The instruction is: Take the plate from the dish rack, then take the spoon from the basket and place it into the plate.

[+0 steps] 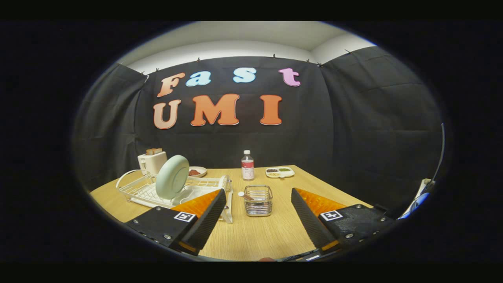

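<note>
A pale green plate (172, 176) stands on edge in the white dish rack (137, 192), beyond my left finger. A small wire basket (258, 200) sits on the wooden table just ahead of the gap between my fingers. A spoon (244, 195) with a white bowl end leans out of the basket's left side. My gripper (257, 214) is open, its two black and orange fingers spread wide above the table with nothing between them.
A white toaster (152, 162) with bread stands behind the rack, next to a small dish (197, 171) with something red. A clear bottle (247, 166) and a white divided snack tray (279, 172) stand at the table's far edge. Bare wood lies around the basket.
</note>
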Demonstrator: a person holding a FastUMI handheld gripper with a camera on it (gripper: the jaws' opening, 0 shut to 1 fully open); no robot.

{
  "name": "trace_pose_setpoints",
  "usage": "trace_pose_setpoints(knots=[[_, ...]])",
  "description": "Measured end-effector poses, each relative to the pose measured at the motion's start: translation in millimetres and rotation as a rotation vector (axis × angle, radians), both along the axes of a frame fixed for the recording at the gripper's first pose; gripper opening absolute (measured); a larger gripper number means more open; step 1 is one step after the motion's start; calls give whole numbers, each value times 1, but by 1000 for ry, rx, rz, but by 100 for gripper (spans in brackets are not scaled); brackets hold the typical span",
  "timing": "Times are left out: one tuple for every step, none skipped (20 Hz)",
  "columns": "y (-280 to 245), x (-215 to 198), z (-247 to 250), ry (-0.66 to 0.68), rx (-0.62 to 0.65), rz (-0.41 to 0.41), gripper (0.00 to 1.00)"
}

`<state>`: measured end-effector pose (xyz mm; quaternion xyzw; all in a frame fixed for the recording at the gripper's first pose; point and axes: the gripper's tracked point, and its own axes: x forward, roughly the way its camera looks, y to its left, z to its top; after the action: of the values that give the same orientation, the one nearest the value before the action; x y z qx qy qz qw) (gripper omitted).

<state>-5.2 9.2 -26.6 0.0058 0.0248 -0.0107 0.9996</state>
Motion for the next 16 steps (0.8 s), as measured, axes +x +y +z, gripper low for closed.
trace_pose_setpoints(knots=[[1,1,1,1,1,2,99],[3,3,2,2,4,5,99],[5,6,3,2,9,9,99],[8,8,5,1,15,14,99],[11,9,6,2,19,19,99],[13,12,8,3,21,23,99],[16,14,9,4,21,23,99],[18,17,11,5,23,25,99],[21,19,11,8,28,29,99],[26,22,11,15,35,35,99],[31,25,13,18,41,42,99],[37,27,16,20,46,48,99],[43,31,18,22,48,56,99],[49,36,22,26,47,61,99],[55,39,25,30,44,66,99],[63,44,29,32,43,73,99]])
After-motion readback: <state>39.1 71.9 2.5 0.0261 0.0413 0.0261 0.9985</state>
